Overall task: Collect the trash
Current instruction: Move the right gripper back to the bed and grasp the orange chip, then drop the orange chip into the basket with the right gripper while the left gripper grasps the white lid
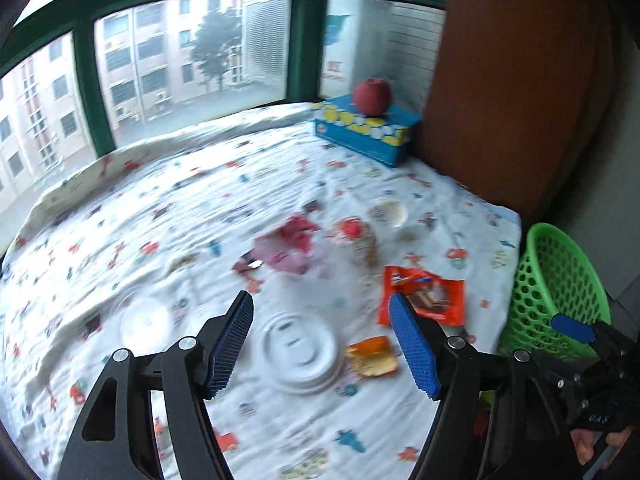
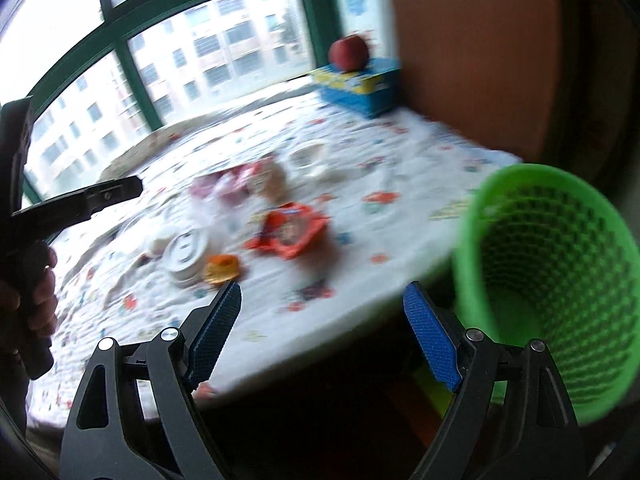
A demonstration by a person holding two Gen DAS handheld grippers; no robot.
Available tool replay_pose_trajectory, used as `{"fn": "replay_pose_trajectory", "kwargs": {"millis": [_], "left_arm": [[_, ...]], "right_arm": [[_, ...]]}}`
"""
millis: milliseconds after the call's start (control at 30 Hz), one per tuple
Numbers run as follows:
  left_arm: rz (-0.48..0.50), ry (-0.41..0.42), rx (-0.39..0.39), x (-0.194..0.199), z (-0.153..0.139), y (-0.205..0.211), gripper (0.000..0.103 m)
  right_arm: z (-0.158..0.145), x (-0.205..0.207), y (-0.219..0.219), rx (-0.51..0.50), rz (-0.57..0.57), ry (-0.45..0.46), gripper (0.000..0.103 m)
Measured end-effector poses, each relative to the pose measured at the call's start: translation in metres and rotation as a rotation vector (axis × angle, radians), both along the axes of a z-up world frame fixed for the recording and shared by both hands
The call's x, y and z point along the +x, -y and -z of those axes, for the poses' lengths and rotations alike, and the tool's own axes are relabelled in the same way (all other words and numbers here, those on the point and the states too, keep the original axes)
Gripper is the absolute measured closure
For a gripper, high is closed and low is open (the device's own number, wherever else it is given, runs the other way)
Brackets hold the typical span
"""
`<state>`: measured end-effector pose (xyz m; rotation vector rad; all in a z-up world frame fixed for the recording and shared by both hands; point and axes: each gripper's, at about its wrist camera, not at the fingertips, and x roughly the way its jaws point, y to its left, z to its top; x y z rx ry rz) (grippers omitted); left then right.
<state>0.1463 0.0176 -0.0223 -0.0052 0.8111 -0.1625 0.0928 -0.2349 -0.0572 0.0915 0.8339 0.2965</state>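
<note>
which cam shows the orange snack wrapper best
The left wrist view: the orange snack wrapper lies fairly sharp on the tablecloth, only its lower left corner hidden by a blue finger. In the right wrist view the wrapper is unobstructed but heavily motion blurred.

Green basket (image 1: 560,292) blocks the table's (image 1: 120,216) right edge; left stretch open.

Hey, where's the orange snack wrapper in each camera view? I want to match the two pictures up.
Left wrist view: the wrapper lies right of centre on the cloth, just past the right blue finger.
Right wrist view: the wrapper lies near the centre, blurred, right of the white lid.
Shared landmark: the green basket, at the right in both.
</note>
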Motion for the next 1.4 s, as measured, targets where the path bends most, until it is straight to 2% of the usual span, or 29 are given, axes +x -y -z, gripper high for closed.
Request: {"fn": "replay_pose_trajectory", "kwargs": {"millis": [333,533,700,867,1000,1100,1233,1300,1400], "left_arm": [[-0.127,-0.029,-0.012,-0.005,0.015,-0.066,0.035],[-0.158,-0.057,-0.021,-0.001,0.028,-0.087,0.035],[-0.135,-0.072,-0.025,-0.001,0.036,-0.092,0.035],[-0.100,-0.106,-0.043,0.001,0.048,-0.088,0.035],[-0.040,-0.135,-0.064,0.002,0.058,-0.075,0.035],[0.003,-0.140,-0.057,0.005,0.062,-0.061,0.035],[0.043,-0.167,-0.053,0.010,0.072,-0.045,0.035],[0.052,-0.173,-0.053,0.012,0.077,-0.041,0.030],[0.060,-0.186,-0.058,0.017,0.085,-0.035,0.029]], "right_arm": [[0.034,0.034,-0.071,0.004,-0.185,-0.068,0.020],[0.055,0.050,-0.098,-0.055,-0.248,-0.090,0.022],[0.073,0.063,-0.113,-0.108,-0.289,-0.115,0.025],[0.082,0.068,-0.125,-0.181,-0.306,-0.089,0.027],[0.084,0.068,-0.128,-0.202,-0.307,-0.077,0.044],[0.083,0.066,-0.125,-0.178,-0.315,-0.075,0.054],[0.076,0.061,-0.119,-0.157,-0.304,-0.065,0.058],[0.074,0.059,-0.114,-0.136,-0.297,-0.070,0.059],[0.068,0.055,-0.105,-0.118,-0.282,-0.063,0.059]]}}
